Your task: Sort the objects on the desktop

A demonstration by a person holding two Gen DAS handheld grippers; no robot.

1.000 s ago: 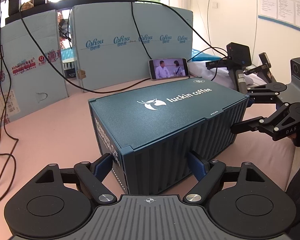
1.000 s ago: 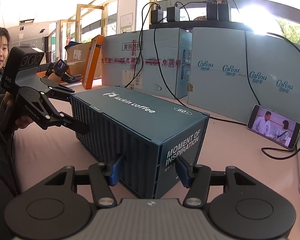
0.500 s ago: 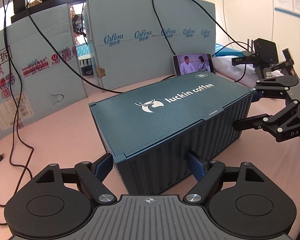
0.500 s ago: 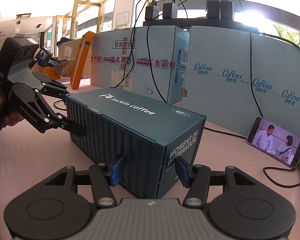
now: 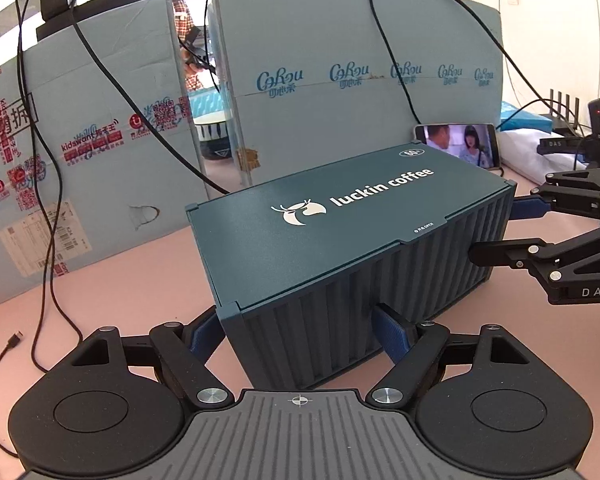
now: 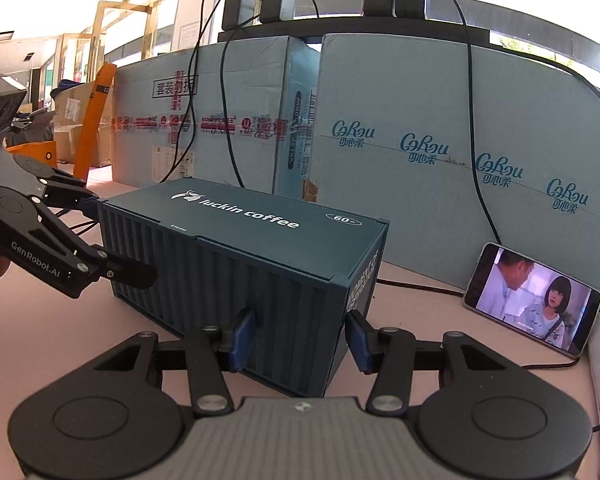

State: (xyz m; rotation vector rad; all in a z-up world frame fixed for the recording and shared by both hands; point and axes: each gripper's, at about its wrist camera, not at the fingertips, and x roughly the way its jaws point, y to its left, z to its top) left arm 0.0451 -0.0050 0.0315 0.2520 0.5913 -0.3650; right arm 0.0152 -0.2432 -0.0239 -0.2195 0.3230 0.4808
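A dark teal container-shaped box marked "luckin coffee" (image 5: pixel 340 220) (image 6: pixel 260 240) sits low over the pink table (image 5: pixel 120 300), held from both ends. My left gripper (image 5: pixel 298 332) is shut on its near corner, blue pads on the ribbed side and the end face. It also shows at the left edge of the right wrist view (image 6: pixel 116 236). My right gripper (image 6: pixel 300 338) straddles the opposite corner; its jaws are closing with the box between them and both pads touching it. The left wrist view shows this gripper (image 5: pixel 504 228) at the box's far end.
A wall of pale blue cardboard boxes (image 5: pixel 340 80) (image 6: pixel 420 140) runs along the back of the table. A phone (image 5: pixel 460 144) (image 6: pixel 532 304) playing video leans against it, close to the box. Black cables (image 5: pixel 44 280) hang down and trail over the table at left. White cloth (image 5: pixel 528 148) lies far right.
Both grippers have carried the box across the table toward the cardboard wall and the phone. The right gripper's pads stand a little closer together on the corner.
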